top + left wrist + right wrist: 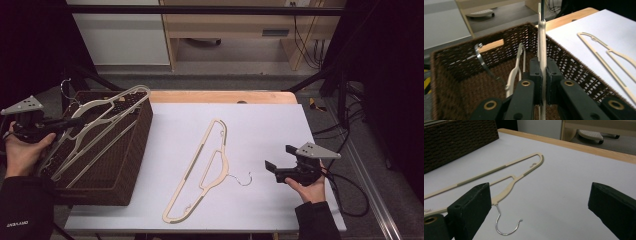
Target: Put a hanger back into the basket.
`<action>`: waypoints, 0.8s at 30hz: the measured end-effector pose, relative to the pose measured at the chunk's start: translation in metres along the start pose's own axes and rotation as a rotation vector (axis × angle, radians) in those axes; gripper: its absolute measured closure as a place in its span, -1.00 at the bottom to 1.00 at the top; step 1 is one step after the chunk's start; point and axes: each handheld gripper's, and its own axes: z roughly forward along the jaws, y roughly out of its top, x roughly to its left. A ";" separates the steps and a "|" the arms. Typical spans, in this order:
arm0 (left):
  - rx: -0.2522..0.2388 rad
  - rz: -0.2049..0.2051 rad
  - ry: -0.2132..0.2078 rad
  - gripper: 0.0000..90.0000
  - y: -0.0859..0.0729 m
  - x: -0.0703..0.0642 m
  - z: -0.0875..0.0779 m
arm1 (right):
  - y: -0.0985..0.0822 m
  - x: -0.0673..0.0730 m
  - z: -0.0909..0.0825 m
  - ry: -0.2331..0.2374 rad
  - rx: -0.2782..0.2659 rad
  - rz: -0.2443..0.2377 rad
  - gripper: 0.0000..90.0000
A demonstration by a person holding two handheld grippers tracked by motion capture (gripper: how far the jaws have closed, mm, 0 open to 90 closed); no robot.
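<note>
1. The high view takes in the whole counter [260, 125]: a brown wicker basket [125, 170] at its left with beige hangers leaning in it, and one hanger on the white sheet [200, 170] lying flat at the middle.
2. The left gripper view shows the left tool [542, 82] pinched tight on the held hanger [542, 45], which stands edge-on over the basket; a second hanger and a metal hook [482, 62] sit inside.
3. In the high view that grip is hard to make out against the dark basket.
4. The right gripper view shows the right tool [539, 202] gaping wide, holding nothing, just over the flat hanger's wire hook [506, 225].
5. The flat hanger's far end is cut off there.
</note>
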 end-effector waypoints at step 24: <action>0.257 -0.098 0.073 0.89 -0.046 0.003 0.049 | -0.001 0.001 0.002 0.003 0.013 0.000 -0.90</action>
